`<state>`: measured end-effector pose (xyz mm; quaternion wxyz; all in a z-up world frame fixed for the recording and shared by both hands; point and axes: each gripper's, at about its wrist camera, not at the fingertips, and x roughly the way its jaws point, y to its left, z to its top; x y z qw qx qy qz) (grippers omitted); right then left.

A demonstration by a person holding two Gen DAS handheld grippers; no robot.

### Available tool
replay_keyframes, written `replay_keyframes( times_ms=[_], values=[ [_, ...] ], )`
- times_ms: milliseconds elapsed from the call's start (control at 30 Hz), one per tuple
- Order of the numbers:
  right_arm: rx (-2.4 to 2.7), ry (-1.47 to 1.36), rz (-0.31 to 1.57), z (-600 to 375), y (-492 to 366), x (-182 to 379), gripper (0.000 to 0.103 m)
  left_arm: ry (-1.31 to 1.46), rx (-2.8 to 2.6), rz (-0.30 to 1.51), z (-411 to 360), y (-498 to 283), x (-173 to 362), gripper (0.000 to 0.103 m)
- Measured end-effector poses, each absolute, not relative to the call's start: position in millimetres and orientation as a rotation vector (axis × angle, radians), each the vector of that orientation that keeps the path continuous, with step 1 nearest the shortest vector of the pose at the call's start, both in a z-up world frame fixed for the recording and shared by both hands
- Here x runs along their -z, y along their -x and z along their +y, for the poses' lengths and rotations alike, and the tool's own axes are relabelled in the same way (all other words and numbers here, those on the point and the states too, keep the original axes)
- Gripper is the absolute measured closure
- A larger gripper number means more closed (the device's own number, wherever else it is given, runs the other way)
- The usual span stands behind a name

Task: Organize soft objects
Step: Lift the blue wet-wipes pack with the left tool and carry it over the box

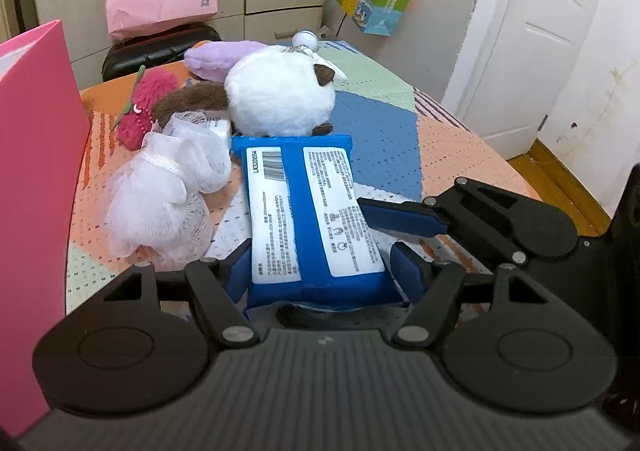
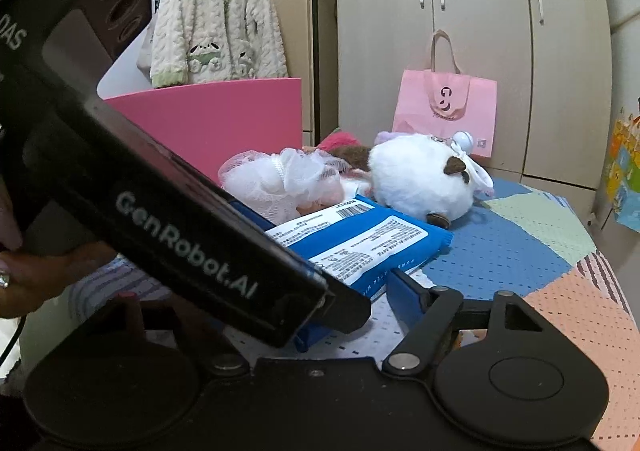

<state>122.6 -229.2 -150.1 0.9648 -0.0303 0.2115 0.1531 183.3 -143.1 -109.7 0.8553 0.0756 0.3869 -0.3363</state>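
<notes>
Nearest you, your left claw (image 1: 320,271) brackets the near end of the blue wipes pack (image 1: 308,219), its blue fingers (image 1: 236,279) against both sides, apparently pinching it so it can lift off the desk (image 1: 460,155). Your right claw (image 1: 394,225) reaches in from the side with spread jaws; whether it touches the pack is hard to judge, since the other tool blocks its own view. Beyond lie the mesh sponge (image 1: 168,191) and white plush (image 1: 280,91), bunched beside the pink bin (image 1: 36,171), probably their destination.

"GenRobot.AI" runs along the black gripper body (image 2: 188,239); the blue pack's (image 2: 360,239) label print is probably too small to read.
</notes>
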Motion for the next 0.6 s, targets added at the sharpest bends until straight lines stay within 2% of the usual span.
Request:
replay_keyframes(
  times_ms=[400,600],
  values=[
    [-0.303,0.091,0.396,-222,-113,148,0.034,-0.178,0.695,0.799,-141,-175,108,0.039],
    [-0.318,0.099,0.383,-217,-102,141,0.035,-0.181,0.714,0.793,-131,-165,98,0.04]
  ],
)
